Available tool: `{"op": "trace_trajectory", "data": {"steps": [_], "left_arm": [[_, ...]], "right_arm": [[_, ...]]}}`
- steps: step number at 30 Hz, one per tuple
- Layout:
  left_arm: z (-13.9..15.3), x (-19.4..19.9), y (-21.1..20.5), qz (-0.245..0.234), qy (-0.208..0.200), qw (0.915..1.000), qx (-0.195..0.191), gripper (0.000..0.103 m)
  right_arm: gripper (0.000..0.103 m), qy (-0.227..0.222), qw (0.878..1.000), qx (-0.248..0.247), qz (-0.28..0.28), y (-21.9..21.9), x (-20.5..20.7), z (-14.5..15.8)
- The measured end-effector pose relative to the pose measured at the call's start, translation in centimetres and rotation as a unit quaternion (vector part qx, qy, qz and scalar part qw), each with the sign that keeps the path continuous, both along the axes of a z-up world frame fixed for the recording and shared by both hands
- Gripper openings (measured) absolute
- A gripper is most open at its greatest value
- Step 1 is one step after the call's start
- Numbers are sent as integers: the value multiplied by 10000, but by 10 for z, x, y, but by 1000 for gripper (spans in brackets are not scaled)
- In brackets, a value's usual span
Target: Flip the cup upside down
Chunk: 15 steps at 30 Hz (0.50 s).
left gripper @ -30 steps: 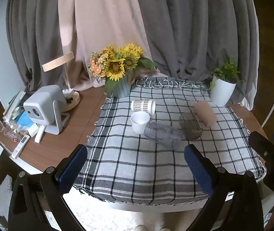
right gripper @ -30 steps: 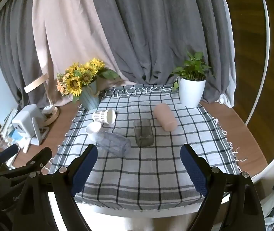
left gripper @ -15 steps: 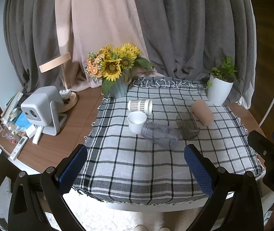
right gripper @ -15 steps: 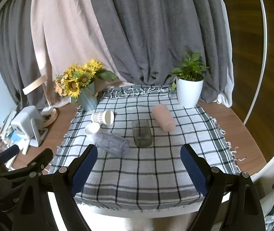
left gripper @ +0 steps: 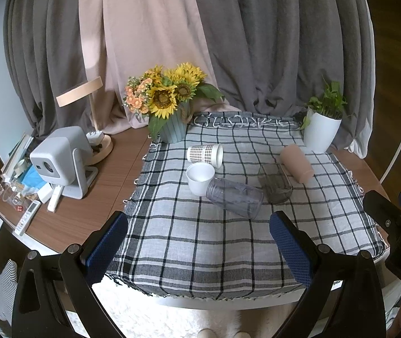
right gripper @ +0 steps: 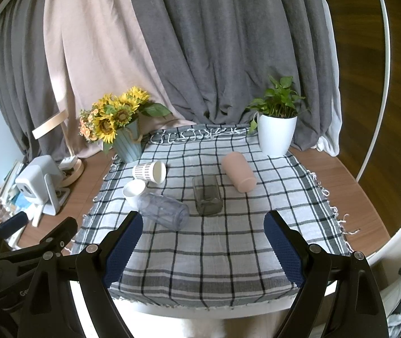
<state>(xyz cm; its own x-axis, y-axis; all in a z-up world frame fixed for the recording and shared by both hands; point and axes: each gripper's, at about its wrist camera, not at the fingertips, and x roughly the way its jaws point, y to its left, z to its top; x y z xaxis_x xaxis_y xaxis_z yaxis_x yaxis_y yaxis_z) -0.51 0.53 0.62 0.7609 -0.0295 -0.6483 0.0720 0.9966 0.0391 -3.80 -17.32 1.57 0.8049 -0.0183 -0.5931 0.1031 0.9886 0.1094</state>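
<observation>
Hovering short of the table, your left gripper [left gripper: 199, 249] and right gripper [right gripper: 203, 249] gape wide, empty. White cup [left gripper: 199, 178] stands upright on the checked cloth [left gripper: 200, 242], unflipped; everything remains.

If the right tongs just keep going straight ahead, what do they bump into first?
Probably the smoky glass cup lying on the checked cloth. It sits nearly centred ahead of the open right tongs, with only bare cloth between. Depth is hard to judge, so they could touch the cloth first.
</observation>
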Motion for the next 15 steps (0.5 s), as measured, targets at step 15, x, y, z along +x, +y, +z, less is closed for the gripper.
{"op": "trace_trajectory", "data": {"steps": [15], "left_arm": [[3,6,0,-32,-27,10000,-3,103]], "right_arm": [[88,-12,10000,8,-12,1,1,0]]}}
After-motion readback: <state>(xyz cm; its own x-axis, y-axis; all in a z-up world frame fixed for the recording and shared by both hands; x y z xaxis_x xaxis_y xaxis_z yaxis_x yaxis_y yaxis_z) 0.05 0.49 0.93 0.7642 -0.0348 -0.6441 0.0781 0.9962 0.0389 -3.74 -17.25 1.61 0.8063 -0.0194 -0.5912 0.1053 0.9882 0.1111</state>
